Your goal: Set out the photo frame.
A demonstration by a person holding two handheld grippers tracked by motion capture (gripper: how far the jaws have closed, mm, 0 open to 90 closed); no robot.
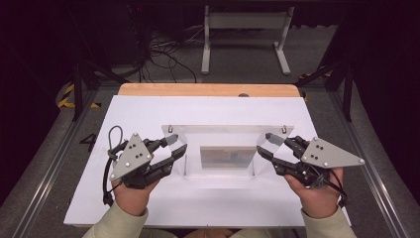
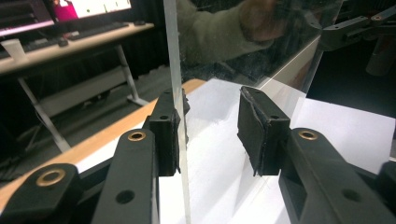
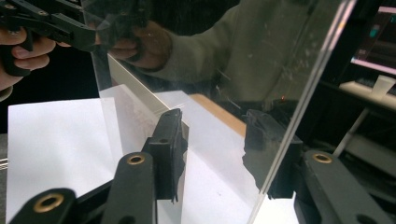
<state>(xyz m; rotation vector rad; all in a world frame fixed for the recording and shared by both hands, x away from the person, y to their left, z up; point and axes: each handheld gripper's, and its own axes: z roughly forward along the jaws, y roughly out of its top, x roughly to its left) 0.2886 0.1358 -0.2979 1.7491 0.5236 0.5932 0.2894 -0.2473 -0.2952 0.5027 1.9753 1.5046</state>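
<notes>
While the clear box (image 1: 225,144) lies crosswise between my hands, I see each end wall standing between unclamped jaws of the left gripper (image 1: 174,147) and right gripper (image 1: 265,145).

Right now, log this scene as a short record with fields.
thing: clear acrylic stand, upright on white board
left tongs: open; stand's panel edge between the jaws, against one pad, other pad apart
right tongs: open; panel between the jaws, one pad apart from it
table: wooden edge beyond the board
</notes>
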